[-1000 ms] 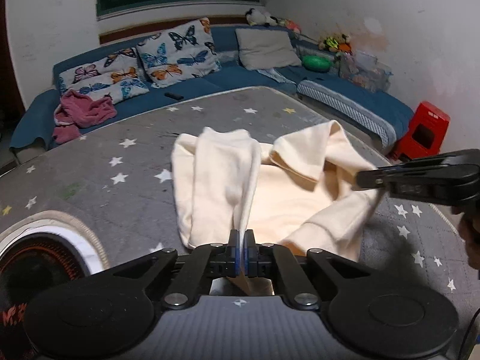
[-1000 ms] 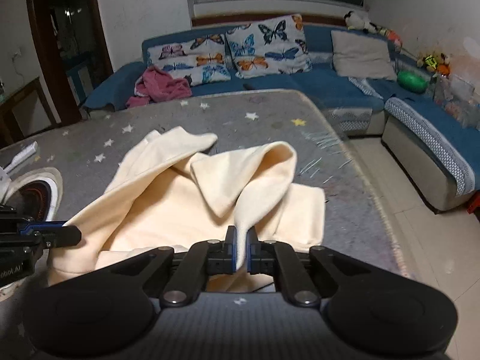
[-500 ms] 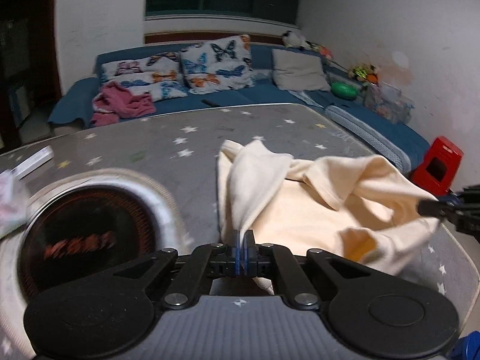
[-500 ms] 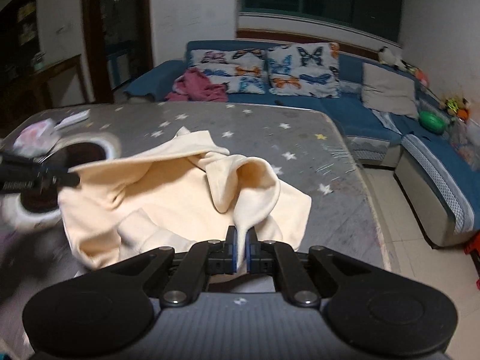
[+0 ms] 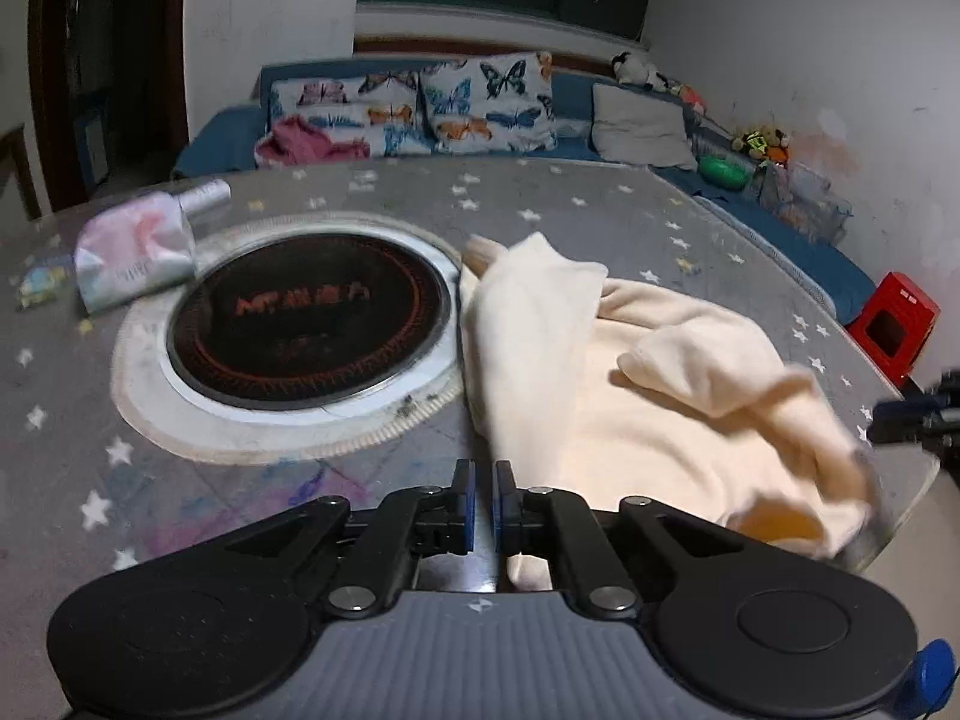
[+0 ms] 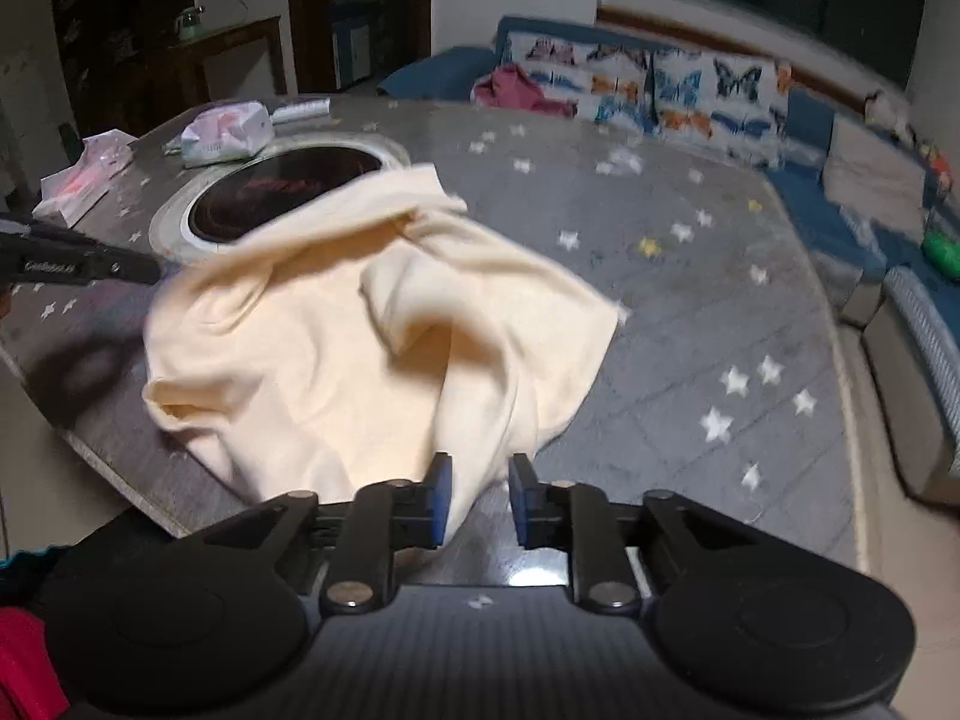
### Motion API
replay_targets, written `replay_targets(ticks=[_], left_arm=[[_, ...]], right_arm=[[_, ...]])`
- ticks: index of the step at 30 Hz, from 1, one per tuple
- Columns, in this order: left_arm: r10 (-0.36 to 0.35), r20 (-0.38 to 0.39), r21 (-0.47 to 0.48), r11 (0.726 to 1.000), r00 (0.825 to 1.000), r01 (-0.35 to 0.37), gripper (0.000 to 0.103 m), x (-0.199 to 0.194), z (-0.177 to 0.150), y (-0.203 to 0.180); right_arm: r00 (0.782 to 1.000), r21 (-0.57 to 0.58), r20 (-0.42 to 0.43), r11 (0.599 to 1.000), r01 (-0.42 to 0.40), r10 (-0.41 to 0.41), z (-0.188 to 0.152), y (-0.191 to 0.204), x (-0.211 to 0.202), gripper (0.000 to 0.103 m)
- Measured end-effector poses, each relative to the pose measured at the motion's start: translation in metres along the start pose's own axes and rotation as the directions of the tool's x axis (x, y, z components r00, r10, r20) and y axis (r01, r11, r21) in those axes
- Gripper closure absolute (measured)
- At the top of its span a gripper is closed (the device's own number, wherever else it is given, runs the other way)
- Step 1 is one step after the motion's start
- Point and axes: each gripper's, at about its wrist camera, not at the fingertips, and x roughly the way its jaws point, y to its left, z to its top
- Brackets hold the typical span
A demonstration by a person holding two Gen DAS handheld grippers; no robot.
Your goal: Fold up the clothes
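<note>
Cream garment (image 5: 648, 396) lying crumpled on grey starred table (image 5: 600, 222), near edge, just right of round black hob (image 5: 309, 324) set in the tabletop. One fold raised in a soft ridge across the middle (blurred at the right end).

Left gripper (image 5: 483, 495): jaws parting, narrow gap showing. No cloth seen between the pads; garment edge lying just right of the right finger and passing under it.

Right gripper (image 6: 478, 495): jaws parting, wider gap. Cloth hanging against the left pad, right pad clear of it; nothing clamped.

Beyond the hob, far left: pale pouch (image 5: 135, 252). Against the far wall: blue sofa (image 5: 576, 90) with butterfly cushions (image 5: 486, 102) and pink cloth (image 5: 309, 141).
</note>
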Motion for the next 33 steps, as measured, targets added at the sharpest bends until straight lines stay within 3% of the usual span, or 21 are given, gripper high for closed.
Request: replay_targets(ticks=[3, 7, 15, 17, 19, 23, 33], left_arm=[[0.001, 0.050, 0.017, 1.000, 0.999, -0.002, 0.050, -0.012, 0.006, -0.003], [-0.005, 0.061, 0.067, 0.998, 0.998, 0.001, 0.040, 0.008, 0.021, -0.015], [0.031, -0.011, 0.130, 0.991, 0.999, -0.029, 0.040, 0.076, 0.039, -0.031], [0.032, -0.025, 0.132, 0.991, 0.999, -0.029, 0.041, 0.087, 0.042, -0.034], [0.033, -0.038, 0.135, 0.990, 0.999, -0.028, 0.041, 0.098, 0.045, -0.037], [0.011, -0.028, 0.163, 0.987, 1.000, -0.006, 0.041, 0.103, 0.047, -0.044], [-0.023, -0.059, 0.236, 0.971, 0.998, 0.037, 0.044, 0.126, 0.050, -0.068]], right_arm=[[0.999, -0.045, 0.043, 0.999, 0.030, -0.028, 0.015, 0.005, -0.002, 0.068], [0.997, -0.118, 0.067, 0.992, 0.053, -0.046, 0.030, 0.017, 0.016, 0.056], [0.998, -0.211, 0.027, 0.975, 0.066, -0.061, 0.041, 0.034, 0.070, 0.055], [0.997, -0.212, 0.021, 0.975, 0.071, -0.068, 0.042, 0.032, 0.079, 0.060], [0.998, -0.197, 0.010, 0.978, 0.065, -0.064, 0.044, 0.028, 0.085, 0.074], [0.997, -0.156, 0.013, 0.985, 0.071, -0.070, 0.044, 0.017, 0.088, 0.092], [0.993, -0.069, 0.030, 0.990, 0.119, -0.117, 0.039, -0.006, 0.073, 0.096]])
